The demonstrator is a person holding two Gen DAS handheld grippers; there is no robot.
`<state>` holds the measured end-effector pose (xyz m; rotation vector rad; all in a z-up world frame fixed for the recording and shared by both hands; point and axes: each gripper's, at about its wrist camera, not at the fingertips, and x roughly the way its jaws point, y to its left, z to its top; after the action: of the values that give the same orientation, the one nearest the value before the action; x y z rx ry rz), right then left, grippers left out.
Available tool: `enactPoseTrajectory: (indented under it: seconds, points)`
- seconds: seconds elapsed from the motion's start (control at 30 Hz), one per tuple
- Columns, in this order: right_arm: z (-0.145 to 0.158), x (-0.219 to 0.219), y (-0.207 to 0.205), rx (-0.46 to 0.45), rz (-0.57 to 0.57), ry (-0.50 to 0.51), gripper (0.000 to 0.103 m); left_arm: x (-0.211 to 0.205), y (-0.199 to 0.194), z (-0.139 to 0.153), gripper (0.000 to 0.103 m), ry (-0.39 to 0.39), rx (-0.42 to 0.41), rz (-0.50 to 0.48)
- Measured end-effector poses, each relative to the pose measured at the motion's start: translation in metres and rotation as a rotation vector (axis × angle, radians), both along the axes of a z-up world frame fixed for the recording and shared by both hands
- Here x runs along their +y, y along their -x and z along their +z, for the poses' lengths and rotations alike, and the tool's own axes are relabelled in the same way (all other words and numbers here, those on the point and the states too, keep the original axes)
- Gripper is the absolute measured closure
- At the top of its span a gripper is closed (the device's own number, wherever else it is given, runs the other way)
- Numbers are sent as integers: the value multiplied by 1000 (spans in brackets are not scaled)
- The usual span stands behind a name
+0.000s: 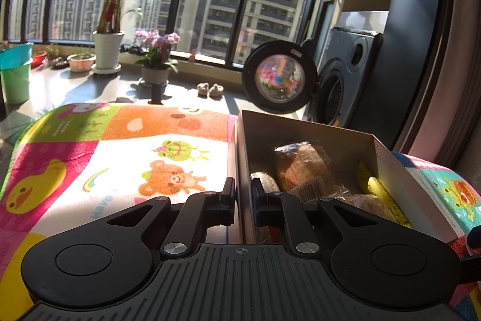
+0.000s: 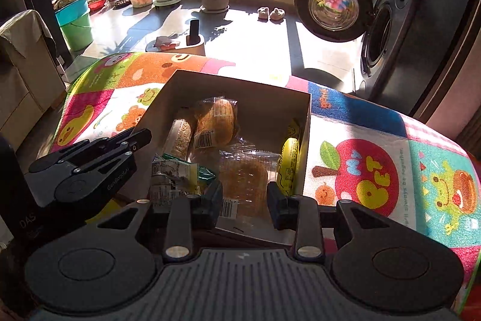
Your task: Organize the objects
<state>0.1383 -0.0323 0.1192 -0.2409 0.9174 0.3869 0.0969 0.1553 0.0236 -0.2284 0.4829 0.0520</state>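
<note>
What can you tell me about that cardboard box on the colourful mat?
The cardboard box is brown, rectangular and open-topped, resting on the cartoon-print mat. It holds wrapped bread buns, a grain bar and a yellow packet. The left gripper pinches its left wall between its fingers.

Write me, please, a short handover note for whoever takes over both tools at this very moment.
Left tool: shut on the left wall of the cardboard box, steadying it.
Right tool: open, empty, at the near edge above the box.
Box sits on the colourful mat. Inside: wrapped buns, a grain bar, a yellow packet, a green-wrapped snack.
Done: snacks boxed.
Left: I see nothing loose on the mat; check off-camera.
</note>
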Motion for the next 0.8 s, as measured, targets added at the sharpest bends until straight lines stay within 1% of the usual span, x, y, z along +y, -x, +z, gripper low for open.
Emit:
enactPoseTrajectory:
  seconds: [0.03, 0.13, 0.2, 0.33, 0.37, 0.43, 0.47, 0.5, 0.53, 0.6, 0.7, 0.8]
  points:
    - [-3, -2, 12, 10, 23, 14, 62, 0, 0, 0, 90, -3, 0, 1]
    - [-18, -9, 43, 51, 81, 53, 53, -1, 0, 0, 90, -10, -1, 2]
    - [-30, -10, 51, 82, 87, 72, 51, -1, 0, 0, 90, -11, -1, 2]
    - [-62, -10, 47, 133, 73, 106, 50, -1, 1, 0, 90, -8, -1, 1]
    - [-72, -10, 41, 158, 67, 109, 50, 0, 0, 0, 90, -6, -1, 1]
    - [-85, -12, 35, 175, 45, 96, 53, -1, 1, 0, 90, -6, -1, 0]
    - [-83, -14, 35, 172, 43, 72, 59, -1, 1, 0, 90, -7, -1, 0]
    - [-82, -14, 35, 188, 53, 66, 69, -1, 2, 0, 90, -8, -1, 0]
    - [-80, -14, 36, 191, 49, 62, 75, -1, 2, 0, 90, -9, -1, 0]
    - [-72, -14, 46, 199, 57, 77, 81, -1, 2, 0, 90, -9, -1, 0]
    - [-55, -18, 65, 227, 83, 40, 81, -1, 2, 0, 90, -9, -1, 1]
    - [-25, -23, 80, 199, 96, -5, 81, -1, 2, 0, 90, -9, -1, 1]
